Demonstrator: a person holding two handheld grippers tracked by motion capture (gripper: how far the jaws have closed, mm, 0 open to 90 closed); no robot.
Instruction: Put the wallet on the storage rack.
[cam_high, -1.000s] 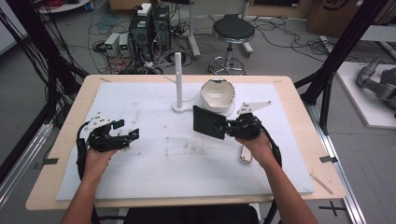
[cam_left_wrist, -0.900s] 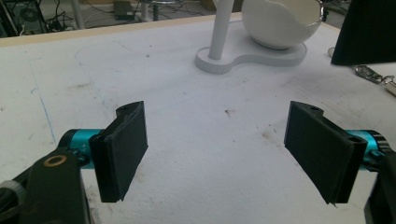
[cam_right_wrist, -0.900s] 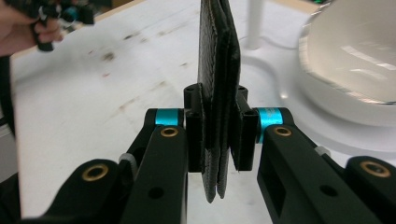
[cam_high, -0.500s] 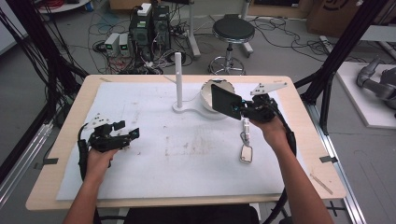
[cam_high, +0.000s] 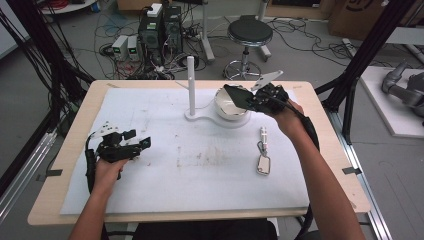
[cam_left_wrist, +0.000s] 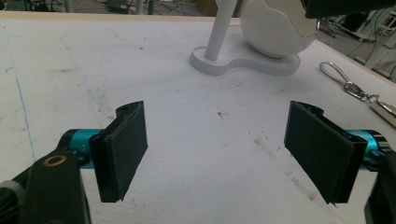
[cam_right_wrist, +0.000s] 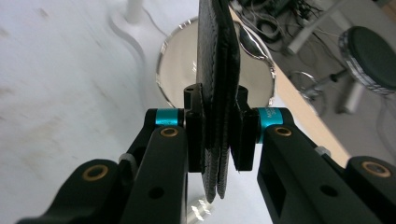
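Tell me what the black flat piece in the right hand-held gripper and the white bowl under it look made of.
Black flat piece: probably leather or faux leather, matte; layered edges with a stitched seam show between the jaws.
White bowl: probably glazed ceramic or glossy plastic; smooth, shiny, with a metallic-looking rim. Hard to say which.

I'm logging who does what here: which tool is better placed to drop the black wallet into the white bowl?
Right. The right tool already clamps the black wallet directly over the white bowl; the left tool sits open, far across the table.
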